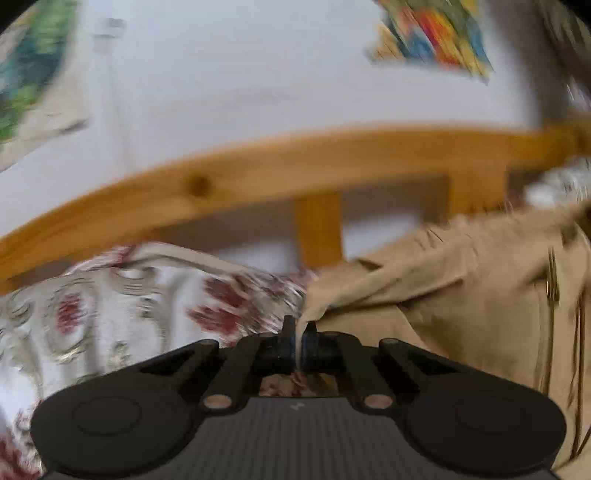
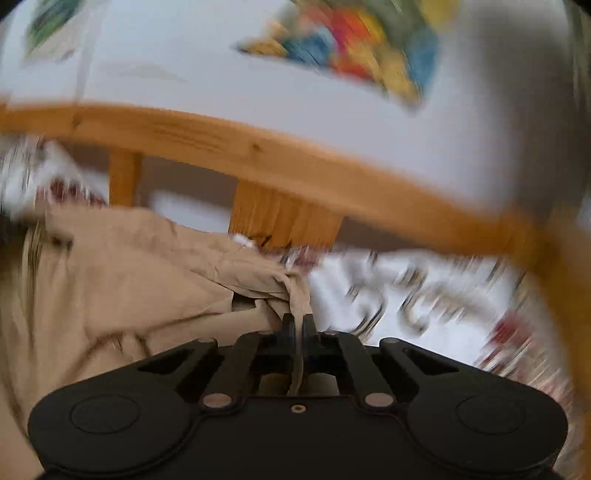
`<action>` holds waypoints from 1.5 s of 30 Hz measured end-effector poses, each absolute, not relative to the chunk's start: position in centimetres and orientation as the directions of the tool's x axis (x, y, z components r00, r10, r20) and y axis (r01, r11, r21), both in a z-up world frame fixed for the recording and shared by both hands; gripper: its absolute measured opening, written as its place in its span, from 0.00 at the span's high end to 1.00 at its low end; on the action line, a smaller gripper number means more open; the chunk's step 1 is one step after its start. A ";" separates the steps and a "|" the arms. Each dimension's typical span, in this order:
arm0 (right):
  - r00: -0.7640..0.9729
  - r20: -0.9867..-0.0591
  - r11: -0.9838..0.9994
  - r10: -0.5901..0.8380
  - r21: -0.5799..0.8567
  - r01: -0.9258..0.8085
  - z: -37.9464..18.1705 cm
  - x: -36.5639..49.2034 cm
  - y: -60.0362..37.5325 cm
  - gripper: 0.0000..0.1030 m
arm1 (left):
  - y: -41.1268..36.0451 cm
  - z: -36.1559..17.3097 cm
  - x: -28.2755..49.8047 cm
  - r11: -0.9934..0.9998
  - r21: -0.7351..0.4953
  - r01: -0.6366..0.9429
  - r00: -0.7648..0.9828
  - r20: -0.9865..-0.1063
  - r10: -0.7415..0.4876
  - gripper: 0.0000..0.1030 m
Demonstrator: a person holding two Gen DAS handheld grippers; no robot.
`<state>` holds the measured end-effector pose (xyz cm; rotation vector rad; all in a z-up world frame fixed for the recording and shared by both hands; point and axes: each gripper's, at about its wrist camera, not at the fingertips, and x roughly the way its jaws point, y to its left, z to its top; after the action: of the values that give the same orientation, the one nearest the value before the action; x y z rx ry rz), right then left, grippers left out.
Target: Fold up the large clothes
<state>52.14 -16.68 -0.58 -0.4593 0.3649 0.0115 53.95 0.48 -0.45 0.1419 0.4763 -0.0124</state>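
A large beige garment lies on a bed with a floral sheet. In the left wrist view it spreads to the right. My left gripper is shut on a pinched edge of it. In the right wrist view the garment spreads to the left. My right gripper is shut on another bunched edge of it, with fabric running back between the jaws. Both views are motion-blurred.
A wooden bed frame rail with upright slats runs across behind the garment. A white wall with colourful pictures rises beyond it. The floral sheet extends right of the right gripper.
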 end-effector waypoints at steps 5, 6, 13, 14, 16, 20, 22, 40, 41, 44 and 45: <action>0.977 -0.155 0.851 -0.149 -0.523 0.046 -2.6 47.8 -16.2 0.99 | 1.3 -1.8 50.0 0.995 0.100 -0.025 0.950 -0.306 0.055 0.97; 0.982 -0.111 0.843 -0.153 -0.533 0.072 -2.9 47.0 -15.8 0.99 | 1.2 -2.1 49.6 0.993 0.114 -0.037 0.955 -0.289 0.069 0.97; 0.990 -0.033 0.834 -0.139 -0.542 0.099 -3.6 42.9 -16.8 0.99 | 1.5 -1.2 46.3 0.996 0.085 -0.033 0.985 -0.167 0.046 0.96; 0.991 -0.006 0.834 -0.135 -0.541 0.110 -3.4 42.3 -17.0 0.99 | 1.5 -1.1 45.7 0.996 0.082 -0.032 0.989 -0.139 0.043 0.96; 0.992 0.005 0.850 -0.125 -0.516 0.110 -2.9 41.3 -17.3 0.99 | 1.0 -1.2 43.9 0.993 0.115 -0.018 0.997 -0.071 0.026 0.96; 0.996 -0.058 0.841 -0.074 -0.540 0.031 -3.5 39.5 -18.0 0.98 | 1.3 -2.9 42.3 0.986 0.164 0.030 0.996 -0.082 -0.017 0.96; 0.991 -0.109 0.848 -0.071 -0.530 0.002 -3.8 38.6 -18.7 0.98 | 1.9 -3.8 41.8 0.983 0.178 0.049 0.993 -0.117 -0.028 0.96; 0.830 -0.379 0.810 0.410 0.570 -0.140 6.0 37.7 -26.4 0.43 | 2.6 -5.1 39.6 0.950 0.268 0.162 0.970 -0.222 -0.103 0.96; 0.809 -0.389 0.748 0.440 0.657 -0.091 5.6 39.1 -26.7 0.42 | 2.6 -5.1 39.5 0.950 0.265 0.166 0.968 -0.226 -0.106 0.96; 0.786 -0.403 0.604 0.469 0.795 0.047 4.3 42.0 -27.4 0.43 | 2.9 -5.1 39.0 0.948 0.258 0.188 0.962 -0.243 -0.125 0.95; 0.781 -0.402 0.561 0.478 0.824 0.081 3.9 42.7 -27.5 0.44 | 3.0 -5.1 38.7 0.944 0.263 0.201 0.960 -0.246 -0.136 0.95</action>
<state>42.70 -27.51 3.87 0.9623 0.6545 0.2542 38.68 3.01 -5.11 0.2899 0.2276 -0.1729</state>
